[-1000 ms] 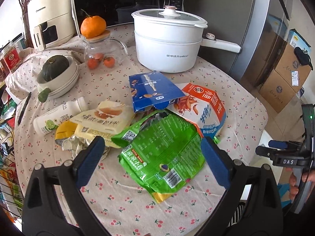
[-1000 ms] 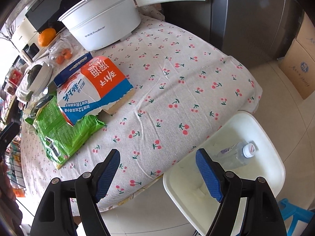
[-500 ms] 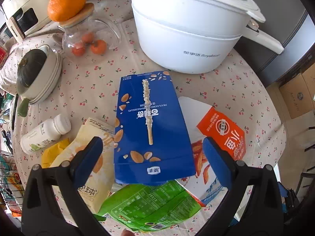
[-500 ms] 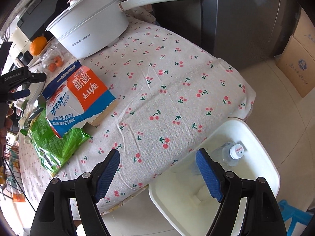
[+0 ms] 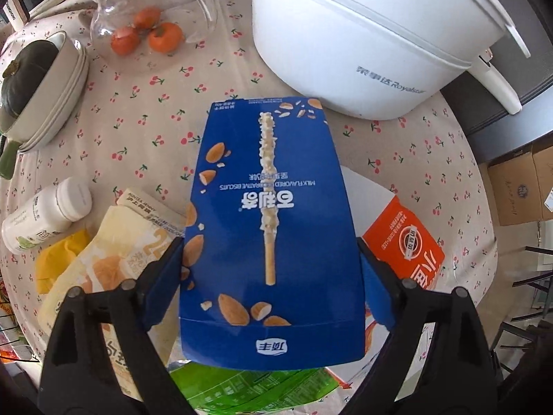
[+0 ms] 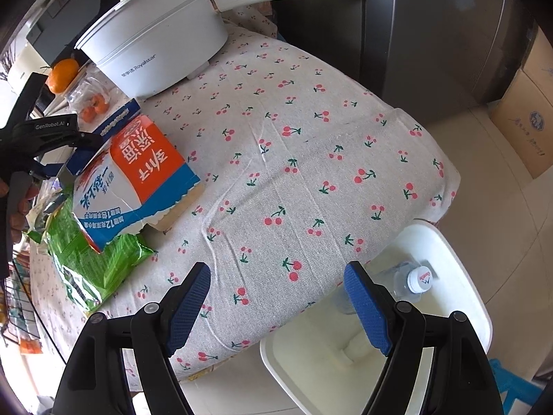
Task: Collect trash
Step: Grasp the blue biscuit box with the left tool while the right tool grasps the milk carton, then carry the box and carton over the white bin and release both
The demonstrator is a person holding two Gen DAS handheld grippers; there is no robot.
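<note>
The blue biscuit box [image 5: 271, 228] lies near the middle of the table [image 6: 311, 159], propped on the orange-and-white carton [image 5: 402, 242] and the green bag [image 5: 255, 387]. To take it well, the pads should meet its two long side walls squarely and low, so the hollow box does not buckle or twist. The left gripper [image 5: 271, 288] straddles it, jaws just been closing, pads just beside both walls; a firm press is not evident. The right gripper [image 6: 276, 306] hangs spread and empty over the table's near edge, beside the white bin [image 6: 459, 276].
</note>
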